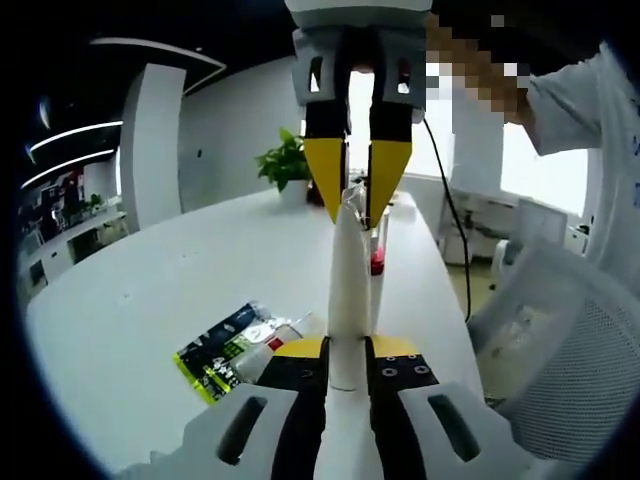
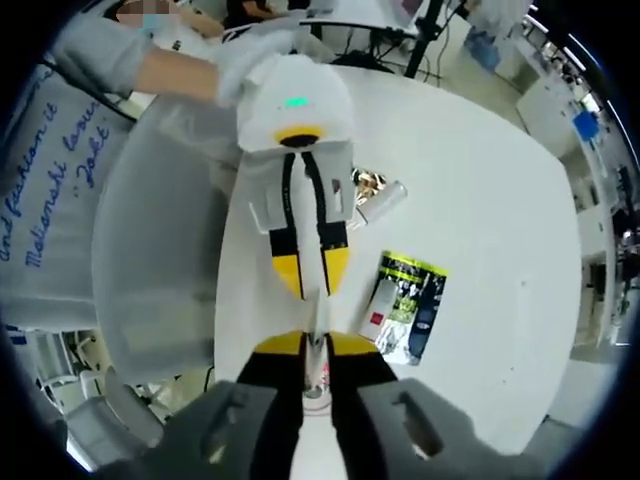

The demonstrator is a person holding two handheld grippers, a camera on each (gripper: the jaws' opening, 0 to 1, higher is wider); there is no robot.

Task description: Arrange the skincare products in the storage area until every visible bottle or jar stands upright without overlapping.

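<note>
Left gripper view shows a long white tube (image 1: 349,300) held up in the air over the white desk (image 1: 150,290), with both tools pinching it at once. The left hand-held gripper (image 1: 348,352) is pressed onto its near end, and the right hand-held gripper (image 1: 358,205) comes down from above and pinches its thin far end. The tube's long side runs straight away from the left hand-held gripper, so it points from one tool to the other. In the right gripper view, the right hand-held gripper (image 2: 315,352) pinches the thin end of the tube (image 2: 316,345), and the left hand-held gripper (image 2: 312,285) faces it. I think the tube could bend or slip if the two tools pull different ways. It might also fall over when stood up, since it is tall and thin. A shiny packet (image 1: 228,350) and a small clear bottle (image 2: 381,203) lie flat on the desk nearby and could get bumped.
</note>
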